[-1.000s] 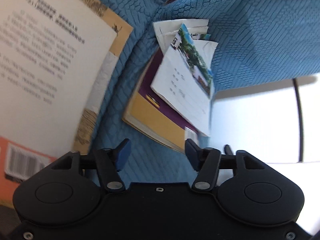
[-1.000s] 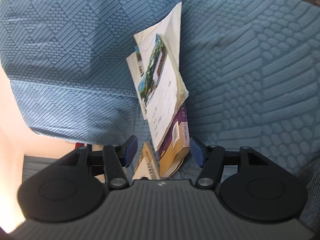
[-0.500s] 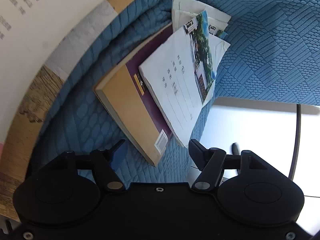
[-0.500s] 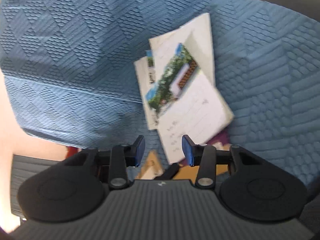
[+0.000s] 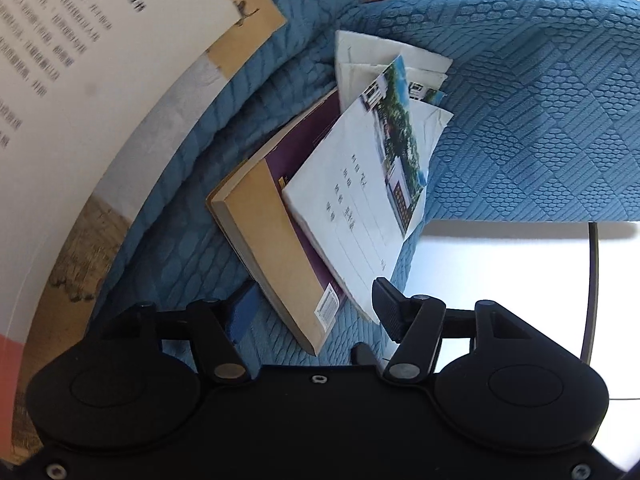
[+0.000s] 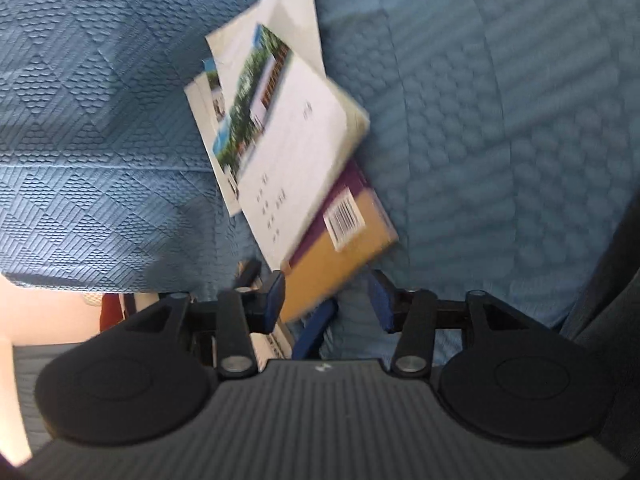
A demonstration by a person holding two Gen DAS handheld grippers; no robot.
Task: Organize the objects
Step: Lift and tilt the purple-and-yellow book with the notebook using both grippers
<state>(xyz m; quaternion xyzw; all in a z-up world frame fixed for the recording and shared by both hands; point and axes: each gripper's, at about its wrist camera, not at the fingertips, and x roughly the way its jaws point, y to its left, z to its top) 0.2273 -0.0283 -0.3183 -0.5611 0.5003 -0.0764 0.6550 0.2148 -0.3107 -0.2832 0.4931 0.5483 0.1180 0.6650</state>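
Observation:
A tan and purple book [image 5: 272,248] with a barcode lies on the blue quilted cushion [image 5: 520,120]. On top of it rests a white booklet [image 5: 360,208] with a photo strip, and more white papers [image 5: 372,56] lie beyond. My left gripper [image 5: 314,310] straddles the book's near corner; its jaws are closing, apart, with no clear press. In the right wrist view the same book [image 6: 340,252] pokes its barcode corner between the jaws of my right gripper [image 6: 327,300], which are opening. The booklet [image 6: 288,148] is blurred there.
A large book [image 5: 80,120] with a white cover, printed text and a tan border fills the left of the left wrist view. Bright white floor [image 5: 500,280] and a thin dark rod [image 5: 592,280] lie past the cushion's edge. A dark cushion [image 6: 608,300] borders the right.
Both grippers have closed in on the stack, so the tan book's corner now sits between each pair of jaws. The right jaws narrowed, then widened. The large book slid toward the upper left.

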